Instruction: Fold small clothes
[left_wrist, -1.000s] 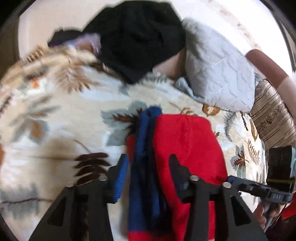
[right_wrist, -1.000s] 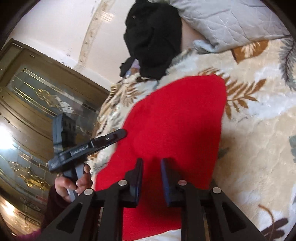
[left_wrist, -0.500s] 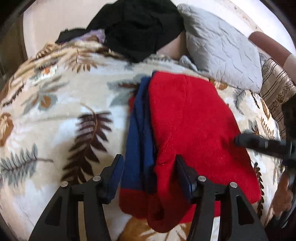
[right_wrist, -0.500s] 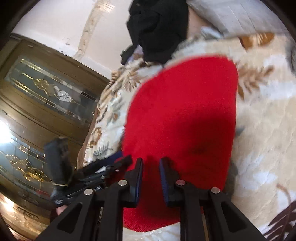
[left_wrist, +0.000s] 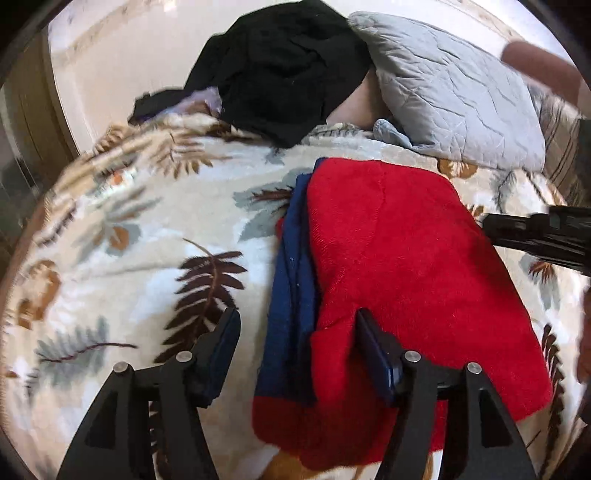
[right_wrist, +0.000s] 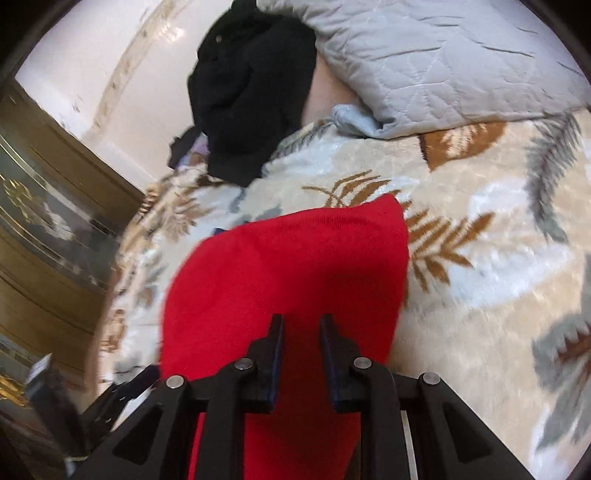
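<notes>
The left gripper (left_wrist: 295, 354), jaws opening, straddled the folded red garment's (left_wrist: 406, 258) edge; the right gripper (right_wrist: 301, 354), jaws narrow and opening, hovered above. Either could snag the fold.

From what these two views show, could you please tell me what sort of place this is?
Most likely a bedroom: the folding is done on a bed covered by a leaf-print blanket, with a grey quilted pillow at its head and a wooden cabinet with glass doors beside it.

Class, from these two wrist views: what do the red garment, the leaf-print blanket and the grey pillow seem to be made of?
Red garment: likely knitted wool or acrylic, matte; fine fuzzy weave shows.
Leaf-print blanket: probably plush synthetic fleece; soft pile with slight sheen.
Grey pillow: quilted woven fabric, smooth; stitched lines and creases show.
</notes>
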